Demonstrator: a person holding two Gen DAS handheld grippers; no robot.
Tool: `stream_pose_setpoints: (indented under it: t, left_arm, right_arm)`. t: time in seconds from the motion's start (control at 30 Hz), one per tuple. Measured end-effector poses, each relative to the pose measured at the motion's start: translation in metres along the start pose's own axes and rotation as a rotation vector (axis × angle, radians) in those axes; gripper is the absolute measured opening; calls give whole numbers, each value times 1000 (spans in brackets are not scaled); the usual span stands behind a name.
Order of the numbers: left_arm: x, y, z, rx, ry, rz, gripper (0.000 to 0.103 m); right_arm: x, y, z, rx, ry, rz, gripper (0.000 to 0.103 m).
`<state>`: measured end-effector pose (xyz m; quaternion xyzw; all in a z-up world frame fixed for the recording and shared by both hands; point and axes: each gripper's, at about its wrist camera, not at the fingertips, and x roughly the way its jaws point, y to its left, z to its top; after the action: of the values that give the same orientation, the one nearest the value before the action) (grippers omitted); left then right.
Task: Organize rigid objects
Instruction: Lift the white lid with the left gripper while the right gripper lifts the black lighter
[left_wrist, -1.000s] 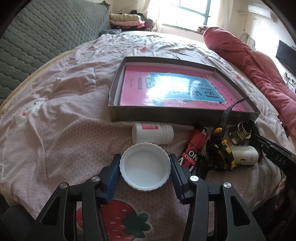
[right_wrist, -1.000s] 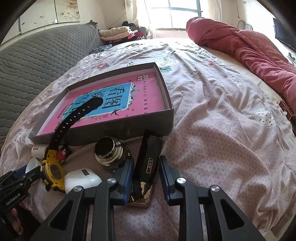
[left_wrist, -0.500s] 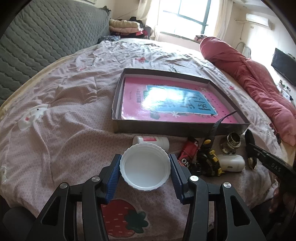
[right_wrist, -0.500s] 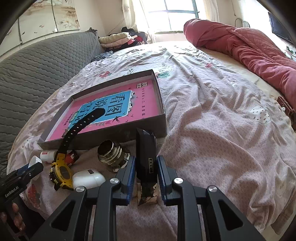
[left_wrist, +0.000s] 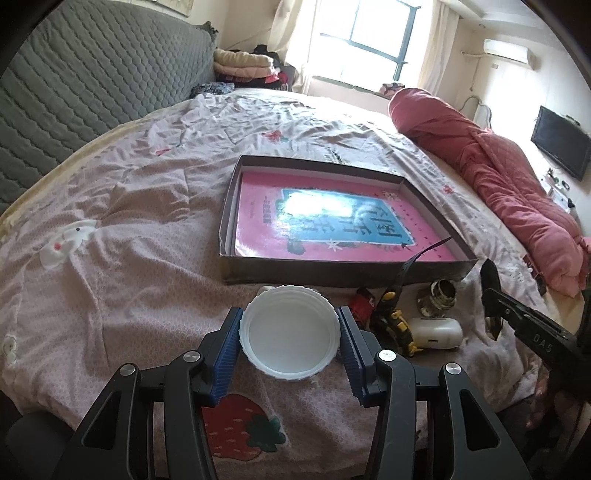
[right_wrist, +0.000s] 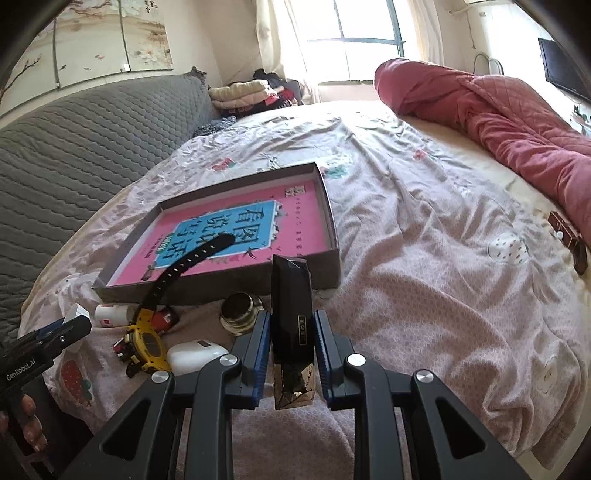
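My left gripper (left_wrist: 289, 341) is shut on a white round lid (left_wrist: 289, 338) and holds it above the bed, short of the grey shallow box (left_wrist: 343, 270) with a pink book (left_wrist: 332, 221) inside. My right gripper (right_wrist: 290, 349) is shut on a slim black box (right_wrist: 291, 325) and holds it raised, near the grey box's (right_wrist: 221, 286) front right corner. On the bed lie a yellow watch (right_wrist: 147, 339), a white case (right_wrist: 195, 356), a metal jar (right_wrist: 240, 314), a small white bottle (right_wrist: 110, 314) and a red tube (left_wrist: 360, 304).
A rolled red quilt (left_wrist: 498, 184) lies along the bed's right side. A grey quilted headboard (left_wrist: 74, 92) stands to the left. A small brown item (right_wrist: 569, 236) lies at the bed's right edge. Pink bedsheet (left_wrist: 129, 240) spreads left of the box.
Both grippers have risen with their loads. The black box has lifted off the bed. The lid has lifted higher and now hides most of the white bottle in the left view.
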<state>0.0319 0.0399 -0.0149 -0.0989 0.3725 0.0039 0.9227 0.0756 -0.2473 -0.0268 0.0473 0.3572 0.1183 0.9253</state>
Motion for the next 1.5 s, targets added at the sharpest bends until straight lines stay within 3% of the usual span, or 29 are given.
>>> stream_pose_setpoints:
  t: [0.43,0.8,1.5]
  left_arm:
    - [-16,1,5,7,-30,7,51]
    - [-24,-7,12,32,-62,8,51]
    - [4,-11,43,-1,-75,37,51]
  right_arm:
    - [-3,4,3,-7,-10,11,24]
    - [-13,9,9,-27,-89,14,24]
    - [-2,8,27,-38,-167,6,24]
